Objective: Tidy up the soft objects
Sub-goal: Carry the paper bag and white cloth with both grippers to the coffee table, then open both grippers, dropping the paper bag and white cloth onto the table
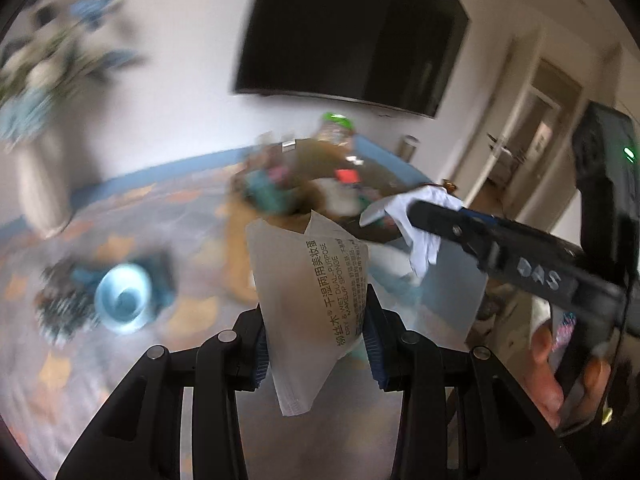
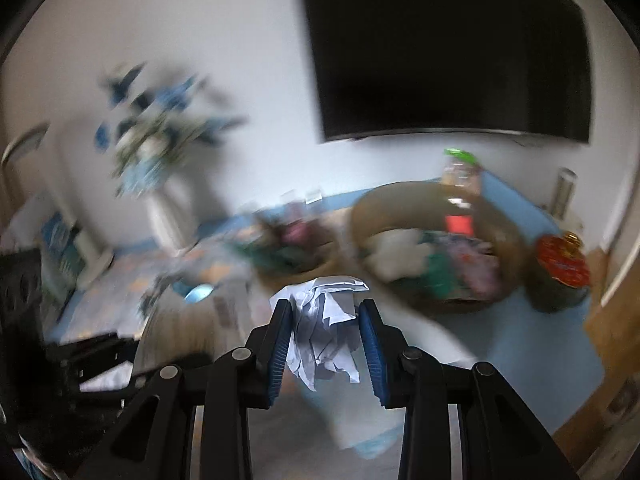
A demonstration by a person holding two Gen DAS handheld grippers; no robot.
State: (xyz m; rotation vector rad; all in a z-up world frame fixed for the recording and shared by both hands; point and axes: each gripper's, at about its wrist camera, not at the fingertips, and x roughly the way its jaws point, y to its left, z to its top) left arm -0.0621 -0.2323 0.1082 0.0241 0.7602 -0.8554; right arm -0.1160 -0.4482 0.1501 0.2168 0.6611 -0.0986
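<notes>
My left gripper [image 1: 316, 320] is shut on a frosted makeup sponge bag [image 1: 312, 280] with printed text, held up in the air. My right gripper [image 2: 326, 320] is shut on a crumpled white cloth [image 2: 326, 320]; it also shows in the left wrist view [image 1: 424, 208] at the right, with the cloth [image 1: 412, 216] hanging from its tip. Ahead, a brown round basket [image 2: 400, 196] holds soft items in white, green and pink. A second pile of soft things [image 2: 288, 240] lies left of it. Both views are blurred.
A jar with a green lid [image 2: 460, 184] stands behind the basket and a red-lidded jar [image 2: 560, 268] to its right. A light blue bowl [image 1: 124, 296] sits on the patterned carpet. A white vase of blue flowers [image 2: 160, 152] and a dark wall screen [image 2: 448, 48] are behind.
</notes>
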